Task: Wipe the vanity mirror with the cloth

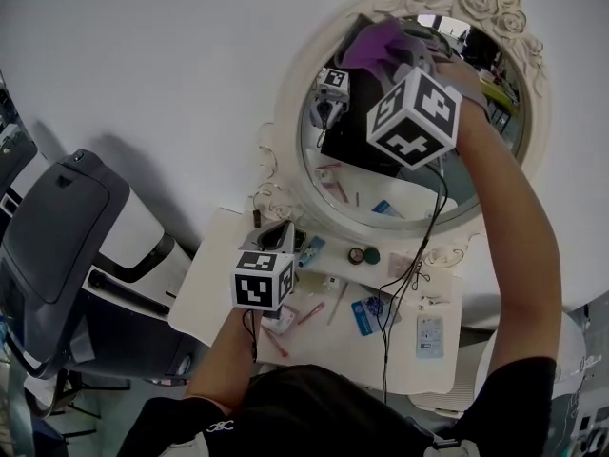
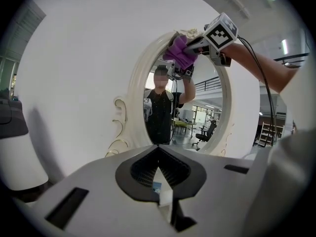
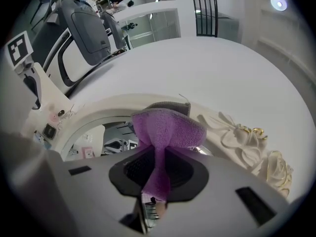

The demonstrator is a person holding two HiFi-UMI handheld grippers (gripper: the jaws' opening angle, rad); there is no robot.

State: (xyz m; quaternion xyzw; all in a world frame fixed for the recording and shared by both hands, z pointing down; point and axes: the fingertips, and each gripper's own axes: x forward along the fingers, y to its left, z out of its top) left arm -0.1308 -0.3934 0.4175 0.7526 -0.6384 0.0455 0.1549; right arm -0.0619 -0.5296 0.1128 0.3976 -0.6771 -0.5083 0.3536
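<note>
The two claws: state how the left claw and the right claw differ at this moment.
The right claw is shut on the purple cloth; the left claw is shut on nothing. The right claw is raised to the top of the vanity mirror; the left claw hangs low over the table, apart from the mirror. Both are shut and point toward the mirror.

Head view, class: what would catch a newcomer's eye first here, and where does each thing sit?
The purple cloth, clamped in the right gripper's jaws, is up at the top of the glass of an oval vanity mirror with a white rose-carved frame. Below it, the left gripper hangs with its jaws together over a white table strewn with small items.
</note>
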